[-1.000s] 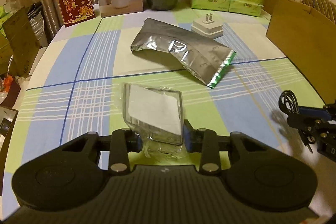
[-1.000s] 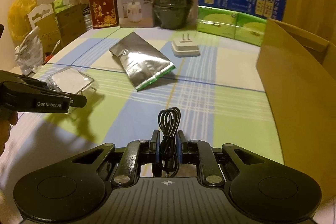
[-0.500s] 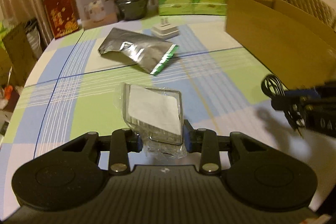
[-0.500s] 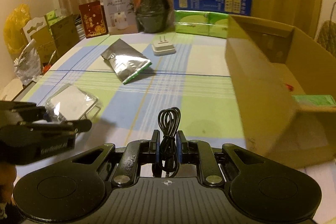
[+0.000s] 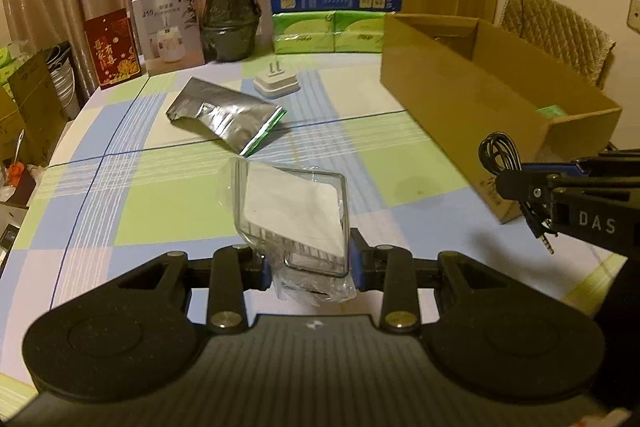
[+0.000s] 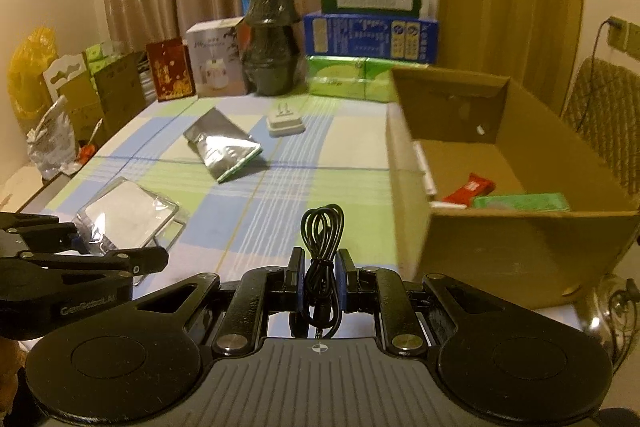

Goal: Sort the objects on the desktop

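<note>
My left gripper (image 5: 310, 263) is shut on a clear plastic case (image 5: 294, 211) with a white insert, wrapped in film and held above the checked tablecloth. My right gripper (image 6: 319, 269) is shut on a coiled black audio cable (image 6: 322, 227). In the left wrist view that cable (image 5: 500, 153) and the right gripper (image 5: 532, 187) show at the right edge. The right wrist view has the left gripper (image 6: 96, 251) with the case (image 6: 128, 213) at lower left. An open cardboard box (image 6: 500, 239) stands to the right, just beyond the right gripper. A silver foil pouch (image 5: 224, 117) and a white plug adapter (image 5: 277, 83) lie on the table.
Inside the box lie a red packet (image 6: 470, 189) and a green pack (image 6: 520, 203). Along the table's far edge stand a dark wrapped vase (image 5: 230, 9), a humidifier box (image 5: 168, 27), a red card (image 5: 112, 47), green tissue packs (image 5: 328, 33) and blue and green boxes. A chair (image 5: 560, 35) sits behind the carton.
Both grippers have risen and swung right toward the cardboard box, carrying the case and the cable. The box interior now shows in the right wrist view. Grips are unchanged.
</note>
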